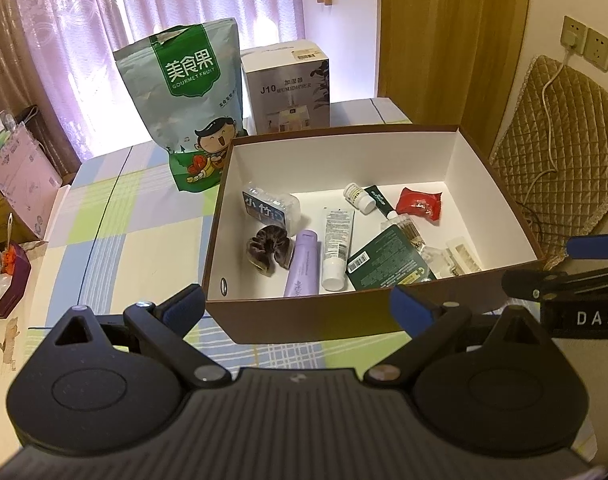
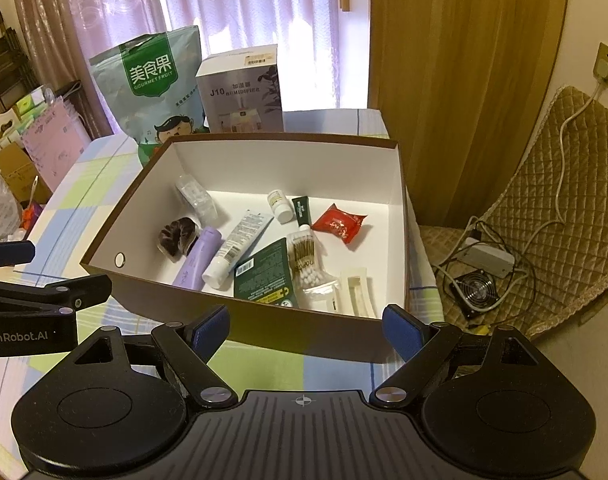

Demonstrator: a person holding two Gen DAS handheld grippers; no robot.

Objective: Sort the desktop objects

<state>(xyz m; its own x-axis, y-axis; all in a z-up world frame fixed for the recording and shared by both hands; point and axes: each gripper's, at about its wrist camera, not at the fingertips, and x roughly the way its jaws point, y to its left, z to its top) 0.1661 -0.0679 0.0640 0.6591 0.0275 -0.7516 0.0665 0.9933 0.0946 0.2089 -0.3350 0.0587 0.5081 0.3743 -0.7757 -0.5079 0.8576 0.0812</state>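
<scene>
A brown box with white inside [image 1: 455, 152] [image 2: 288, 148] stands on the checked tablecloth. It holds several small items: a purple tube [image 1: 304, 264] [image 2: 198, 258], a white tube [image 1: 335, 244] [image 2: 238, 242], a dark scrunchie [image 1: 268, 249] [image 2: 178, 234], a green packet [image 1: 387, 260] [image 2: 264, 274], a red sachet [image 1: 419, 202] [image 2: 337, 222] and a small white bottle [image 1: 357, 196] [image 2: 280, 204]. My left gripper [image 1: 298, 306] is open and empty just before the box's near wall. My right gripper [image 2: 305, 328] is open and empty, also at the near wall.
A green snack bag [image 1: 188, 100] [image 2: 152, 96] and a humidifier carton [image 1: 288, 88] [image 2: 242, 92] stand behind the box. A quilted chair [image 2: 543, 208] with cables and a small fan [image 2: 477, 288] is to the right. Boxes and clutter lie off the table's left edge [image 1: 20, 184].
</scene>
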